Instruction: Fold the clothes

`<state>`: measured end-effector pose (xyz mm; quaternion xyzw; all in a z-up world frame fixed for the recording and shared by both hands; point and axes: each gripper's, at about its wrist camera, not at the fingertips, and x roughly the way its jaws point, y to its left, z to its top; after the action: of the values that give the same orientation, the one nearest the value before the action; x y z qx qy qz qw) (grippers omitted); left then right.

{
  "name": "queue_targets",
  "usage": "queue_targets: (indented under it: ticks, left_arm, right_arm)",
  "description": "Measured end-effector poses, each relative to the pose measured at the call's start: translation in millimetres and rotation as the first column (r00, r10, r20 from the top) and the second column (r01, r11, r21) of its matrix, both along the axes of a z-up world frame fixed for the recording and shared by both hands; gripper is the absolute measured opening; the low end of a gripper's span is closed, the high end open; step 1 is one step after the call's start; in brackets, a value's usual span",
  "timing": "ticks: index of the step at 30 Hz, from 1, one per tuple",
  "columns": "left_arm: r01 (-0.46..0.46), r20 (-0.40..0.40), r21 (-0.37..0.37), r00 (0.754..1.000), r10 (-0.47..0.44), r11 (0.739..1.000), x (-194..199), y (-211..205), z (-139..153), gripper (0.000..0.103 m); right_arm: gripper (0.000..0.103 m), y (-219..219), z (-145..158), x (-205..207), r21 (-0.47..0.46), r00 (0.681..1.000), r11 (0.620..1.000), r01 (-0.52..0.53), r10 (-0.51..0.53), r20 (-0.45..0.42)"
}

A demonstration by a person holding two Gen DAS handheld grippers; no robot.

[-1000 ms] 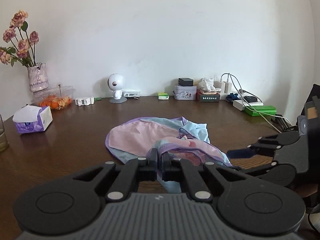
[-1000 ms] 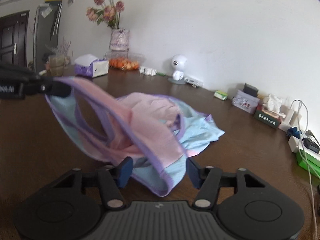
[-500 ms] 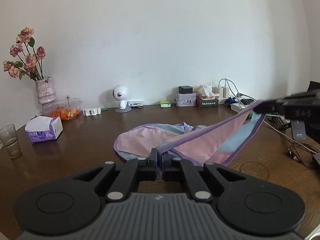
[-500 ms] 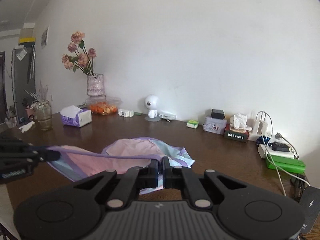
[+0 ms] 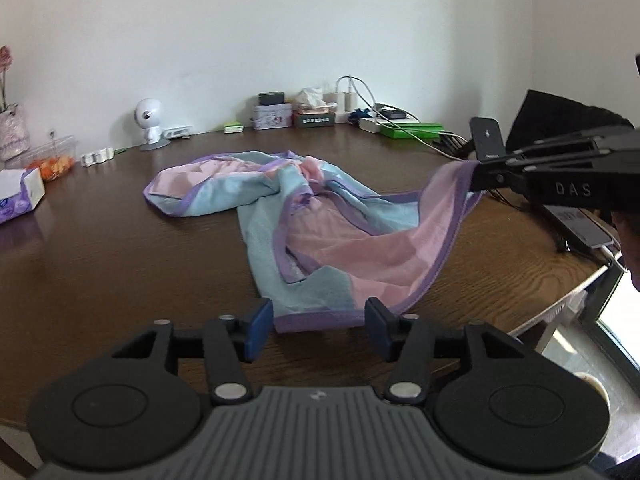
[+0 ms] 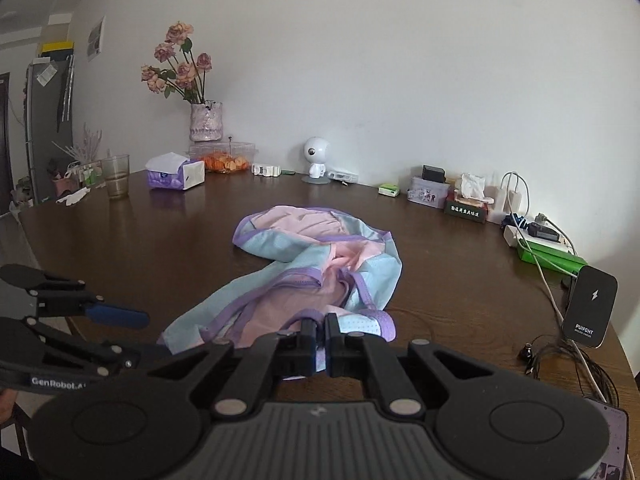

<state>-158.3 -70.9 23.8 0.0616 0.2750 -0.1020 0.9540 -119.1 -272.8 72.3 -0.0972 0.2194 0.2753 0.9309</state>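
Garment (image 5: pixel 320 236) hem lies between opening left jaws.

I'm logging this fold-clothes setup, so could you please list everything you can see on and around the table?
garment: one, pink and light blue with purple trim, crumpled mid-table
table: one, dark brown wood
vase of flowers: one, pinkish, far left by wall
tissue box: one, purple and white, beside vase
tumbler: one, clear, left edge
food container: one, clear with orange contents
robot figurine: one, white, by wall
green box: one, right side
power bank: one, black, right edge
left gripper: black with blue pads, jaws opening, hem between them unpressed
right gripper: black, shut on garment's corner
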Motion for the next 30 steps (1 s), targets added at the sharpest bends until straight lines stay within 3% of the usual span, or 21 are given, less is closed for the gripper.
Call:
queue_targets:
  ticks: [8, 10, 12, 14, 18, 22, 25, 26, 27, 28, 30]
  left_arm:
    - [0.124, -0.051, 0.178, 0.992, -0.116, 0.976, 23, -9, -14, 0.064]
    - [0.126, -0.052, 0.203, 0.992, -0.117, 0.971, 31, -8, -12, 0.054]
    - [0.104, -0.043, 0.220, 0.994, -0.096, 0.970, 38, -7, -8, 0.023]
    - [0.064, -0.036, 0.201, 0.998, -0.058, 0.977, 46, -2, -3, 0.007]
    - [-0.075, 0.027, 0.144, 0.997, 0.072, 0.987, 56, 10, 8, 0.004]
    - [-0.139, 0.016, 0.080, 0.990, 0.138, 0.987, 65, 17, 10, 0.006]
    - [-0.149, -0.004, 0.070, 0.989, 0.150, 0.986, 67, 16, 7, 0.018]
    - [-0.147, -0.013, 0.074, 0.989, 0.148, 0.986, 68, 15, 4, 0.027]
    - [-0.142, -0.022, 0.079, 0.989, 0.144, 0.987, 68, 14, 1, 0.027]
    - [-0.133, -0.032, 0.084, 0.990, 0.136, 0.988, 68, 13, -2, 0.026]
    - [-0.131, -0.052, 0.067, 0.989, 0.135, 0.989, 69, 13, -6, 0.002]
  right_arm:
    - [0.003, -16, -3, -1, -0.005, 0.999, 0.999, 0.036, -0.036, -0.005]
    - [0.003, -22, -2, 2, 0.024, 0.999, 0.998, 0.049, -0.049, -0.005]
    - [0.003, -27, -2, 6, 0.051, 0.998, 0.997, 0.060, -0.060, -0.007]
    - [0.003, -30, -2, 12, 0.068, 0.998, 0.995, 0.069, -0.069, -0.008]
    - [0.003, -27, -12, 26, 0.006, 0.996, 0.996, 0.085, -0.085, -0.013]
    - [0.004, -12, -34, 33, -0.116, 0.998, 0.993, 0.028, -0.034, -0.053]
    - [0.011, 3, -48, 35, -0.226, 0.999, 0.974, 0.003, -0.014, -0.043]
    - [0.011, 5, -51, 37, -0.252, 0.999, 0.968, 0.005, -0.017, -0.047]
    - [0.011, 6, -55, 39, -0.276, 0.999, 0.961, 0.007, -0.022, -0.050]
    - [0.011, 6, -56, 41, -0.291, 0.998, 0.957, 0.014, -0.029, -0.047]
    - [0.011, 7, -57, 46, -0.297, 0.998, 0.954, 0.027, -0.045, -0.054]
